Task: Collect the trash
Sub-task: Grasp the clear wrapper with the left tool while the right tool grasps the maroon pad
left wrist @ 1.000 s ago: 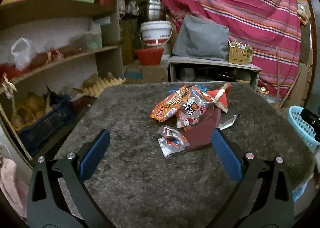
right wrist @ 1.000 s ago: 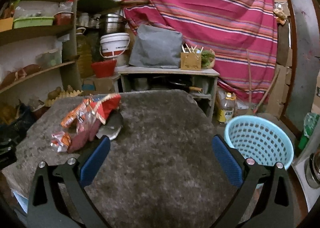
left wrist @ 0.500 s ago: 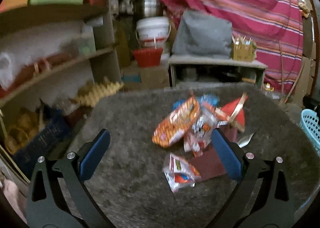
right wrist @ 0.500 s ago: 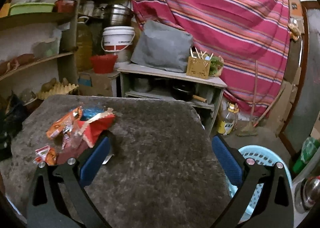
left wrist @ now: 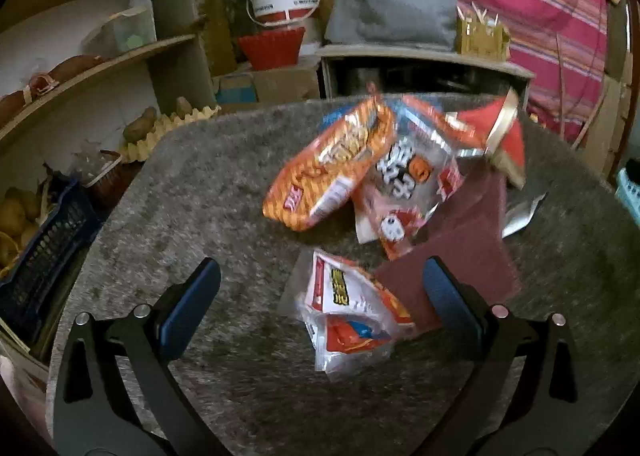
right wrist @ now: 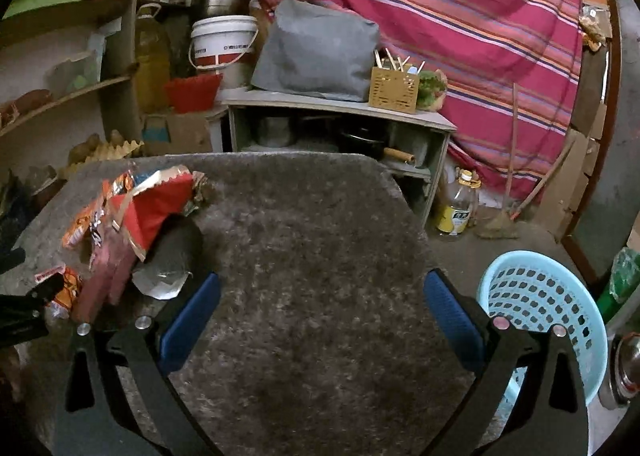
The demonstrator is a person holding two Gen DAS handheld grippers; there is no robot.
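A heap of snack wrappers lies on the grey carpeted table. An orange striped bag, a clear printed wrapper, a red bag and a dark maroon packet overlap. A small crumpled white and orange wrapper lies nearest, between the open jaws of my left gripper, slightly right of centre. My right gripper is open and empty over bare carpet, with the heap to its left. A light blue basket stands low at the right, off the table.
Wooden shelves with produce and a dark blue crate stand left of the table. A grey side table with a grey cushion, white bucket and red bowl stands behind. A striped cloth hangs at the back.
My left gripper has moved forward and down toward the heap; the small wrapper now sits between its jaws. My right gripper has shifted slightly, with the basket back in fuller view.
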